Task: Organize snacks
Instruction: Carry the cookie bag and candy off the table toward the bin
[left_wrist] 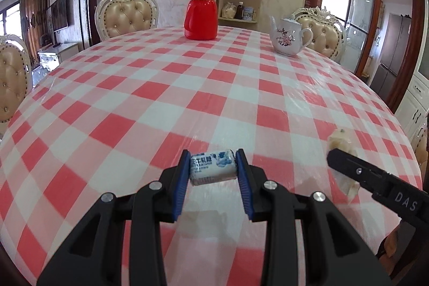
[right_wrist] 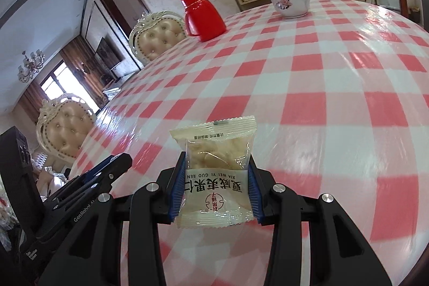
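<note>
My left gripper [left_wrist: 213, 165] is shut on a small white-and-blue candy [left_wrist: 213, 168], held crosswise between the blue pads just above the checked tablecloth. My right gripper [right_wrist: 217, 170] is shut on a clear packet of pale nuts [right_wrist: 218, 165] with a white label, held upright above the table. In the left wrist view the right gripper [left_wrist: 346, 168] shows at the lower right with the packet [left_wrist: 340, 141] seen edge-on. In the right wrist view the left gripper [right_wrist: 107, 168] shows at the lower left.
A red thermos [left_wrist: 201, 14] stands at the far side of the red-and-white checked table [left_wrist: 187, 87], and a white flowered teapot [left_wrist: 288, 36] stands to its right. Padded chairs [left_wrist: 126, 15] surround the table. A wall shelf with jars is behind.
</note>
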`<state>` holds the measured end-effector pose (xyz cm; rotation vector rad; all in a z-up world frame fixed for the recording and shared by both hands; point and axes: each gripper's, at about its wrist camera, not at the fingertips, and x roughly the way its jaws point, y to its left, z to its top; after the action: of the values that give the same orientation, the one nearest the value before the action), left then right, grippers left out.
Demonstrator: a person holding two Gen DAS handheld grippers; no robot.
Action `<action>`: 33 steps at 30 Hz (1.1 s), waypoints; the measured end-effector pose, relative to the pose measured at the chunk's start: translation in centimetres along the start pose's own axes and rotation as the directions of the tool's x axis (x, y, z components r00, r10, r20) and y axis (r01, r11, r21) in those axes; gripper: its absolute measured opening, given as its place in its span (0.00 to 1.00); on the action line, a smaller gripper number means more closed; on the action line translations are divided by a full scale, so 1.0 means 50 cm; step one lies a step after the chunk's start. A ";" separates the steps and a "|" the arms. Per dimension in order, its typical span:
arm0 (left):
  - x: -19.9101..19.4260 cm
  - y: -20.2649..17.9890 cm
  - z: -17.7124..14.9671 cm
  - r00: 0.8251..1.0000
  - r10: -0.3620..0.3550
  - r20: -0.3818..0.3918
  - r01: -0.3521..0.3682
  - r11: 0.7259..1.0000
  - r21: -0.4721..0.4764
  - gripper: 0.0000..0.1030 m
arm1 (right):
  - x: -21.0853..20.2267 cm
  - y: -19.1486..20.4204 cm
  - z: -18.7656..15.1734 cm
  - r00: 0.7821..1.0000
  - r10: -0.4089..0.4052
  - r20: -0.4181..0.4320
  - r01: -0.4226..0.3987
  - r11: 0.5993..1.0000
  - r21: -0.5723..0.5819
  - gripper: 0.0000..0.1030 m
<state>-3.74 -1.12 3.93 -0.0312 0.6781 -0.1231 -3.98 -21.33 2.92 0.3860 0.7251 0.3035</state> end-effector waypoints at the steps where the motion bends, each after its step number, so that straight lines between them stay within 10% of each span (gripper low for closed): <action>1: -0.008 0.001 -0.005 1.000 0.000 0.002 0.000 1.000 0.000 0.33 | -0.004 0.007 -0.007 1.000 0.006 -0.003 -0.006 1.000 -0.003 0.40; 20: -0.284 0.207 -0.147 0.985 0.169 -0.026 -0.168 0.985 0.036 0.33 | -0.063 0.333 -0.188 0.979 0.154 -0.134 -0.189 0.934 -0.304 0.40; 33: -0.460 0.445 -0.236 0.952 0.297 -0.074 -0.293 0.955 0.051 0.34 | -0.096 0.645 -0.403 0.908 0.226 -0.353 -0.405 0.688 -0.602 0.40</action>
<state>-26.59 23.93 7.56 0.1134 0.7533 0.1514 -25.66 10.11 6.17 -0.2324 0.7430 0.9344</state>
